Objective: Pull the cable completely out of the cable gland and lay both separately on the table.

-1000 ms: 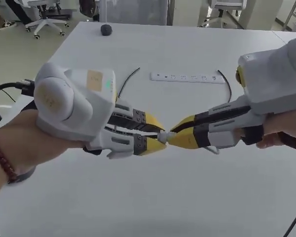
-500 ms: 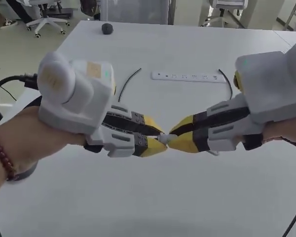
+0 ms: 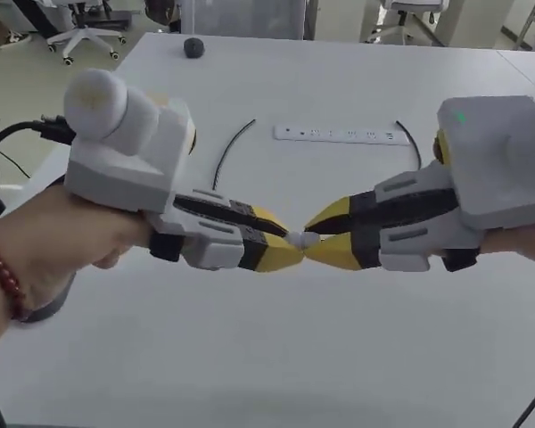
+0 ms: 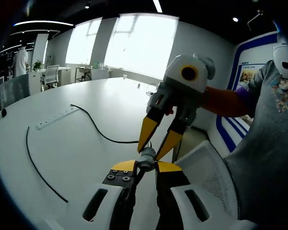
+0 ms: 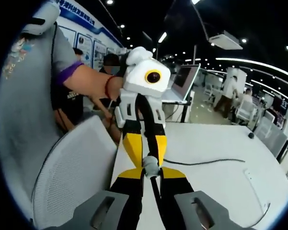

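Yellow fingertips (image 3: 269, 254) of the left gripper (image 3: 290, 248) and the right gripper (image 3: 316, 241) meet tip to tip, both closed on a small pale grey cable gland (image 3: 300, 239) held in the air above the white table (image 3: 250, 357). The gland's long axis runs level from one gripper to the other, one end pointing into each set of jaws. In the right gripper view a thin black cable (image 5: 155, 189) leads from the gland back between that gripper's own jaws. Farther back on the table lie a loose black wire (image 3: 232, 147) and, well apart from it, a white power strip (image 3: 339, 136)
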A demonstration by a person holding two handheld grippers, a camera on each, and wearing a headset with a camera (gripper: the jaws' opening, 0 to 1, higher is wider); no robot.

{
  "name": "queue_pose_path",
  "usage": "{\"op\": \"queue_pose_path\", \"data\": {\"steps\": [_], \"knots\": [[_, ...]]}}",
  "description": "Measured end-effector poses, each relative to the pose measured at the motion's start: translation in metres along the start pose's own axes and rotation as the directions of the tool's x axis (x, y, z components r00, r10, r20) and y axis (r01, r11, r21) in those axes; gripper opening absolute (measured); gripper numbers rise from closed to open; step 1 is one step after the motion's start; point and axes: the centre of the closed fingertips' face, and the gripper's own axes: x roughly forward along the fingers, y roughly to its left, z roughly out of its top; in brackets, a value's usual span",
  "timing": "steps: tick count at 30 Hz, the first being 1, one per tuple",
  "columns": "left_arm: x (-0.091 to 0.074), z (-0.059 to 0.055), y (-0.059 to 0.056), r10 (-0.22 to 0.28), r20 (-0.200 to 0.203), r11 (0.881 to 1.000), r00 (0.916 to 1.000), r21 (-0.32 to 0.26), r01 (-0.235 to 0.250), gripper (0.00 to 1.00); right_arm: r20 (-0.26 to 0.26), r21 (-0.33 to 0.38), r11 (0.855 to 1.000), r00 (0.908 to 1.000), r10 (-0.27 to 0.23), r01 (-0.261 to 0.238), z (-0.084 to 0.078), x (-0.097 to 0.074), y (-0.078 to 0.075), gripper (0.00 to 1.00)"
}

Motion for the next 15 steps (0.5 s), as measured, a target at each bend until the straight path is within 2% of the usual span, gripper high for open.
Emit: {"op": "queue_pose_path", "data": {"steps": [1, 2, 3, 5, 6, 7, 11, 12, 13, 15], "knots": [[0.0, 0.0006, 0.0001, -0.002, 0.004, 1.0, 1.0, -0.01, 0.002, 0.15, 0.005, -0.009, 1.0, 1.0, -0.001, 0.002, 0.0006, -0.0002, 0.0007, 0.07], [0.0003, 0.002, -0.0029, -0.016, 0.015, 0.998, 0.9998, -0.067, 0.017, 0.15, -0.005, -0.058, 0.998, 1.0, -0.005, 0.005, 0.0001, -0.0002, -0.0004, 0.07], [0.0, 0.0018, 0.0007, -0.008, 0.012, 0.998, 0.9999, -0.058, 0.009, 0.15, -0.002, -0.062, 0.998, 0.9999, -0.01, 0.01, 0.0016, -0.0005, 0.0006, 0.07], [0.0007, 0.0002, -0.0021, -0.011, 0.008, 0.998, 0.9999, -0.062, 0.012, 0.15, -0.013, -0.087, 0.996, 0.9999, -0.008, 0.007, 0.0006, 0.0001, 0.0018, 0.07], [0.0012, 0.0006, -0.0019, -0.004, 0.013, 0.999, 0.9999, -0.038, 0.005, 0.15, -0.017, -0.103, 0.995, 0.9998, -0.014, 0.013, 0.0004, 0.0, 0.0007, 0.07], [0.0014, -0.0008, -0.0036, -0.013, 0.005, 0.998, 0.9999, -0.057, 0.014, 0.15, -0.023, -0.102, 0.995, 0.9997, -0.002, 0.0, -0.0005, 0.0001, 0.0026, 0.07], [0.0022, -0.0007, -0.0045, -0.012, 0.013, 0.998, 0.9998, -0.055, 0.013, 0.15, -0.027, -0.114, 0.994, 0.9996, -0.008, 0.004, -0.0022, -0.0009, 0.0001, 0.08], [0.002, 0.0025, -0.0023, 0.006, 0.033, 1.0, 0.9994, -0.001, -0.006, 0.15, -0.025, -0.116, 0.993, 0.9995, -0.021, 0.018, -0.0016, -0.0013, -0.0021, 0.09], [0.0011, 0.0017, -0.0037, 0.005, 0.028, 1.0, 0.9996, -0.018, -0.005, 0.15, -0.024, -0.103, 0.994, 0.9995, -0.022, 0.02, -0.0014, -0.0016, -0.0026, 0.1], [-0.0005, 0.0014, -0.0008, 0.017, 0.021, 1.0, 0.9996, 0.002, -0.017, 0.15, -0.029, -0.092, 0.995, 0.9992, -0.029, 0.026, -0.0024, -0.0049, -0.0046, 0.14]]}}
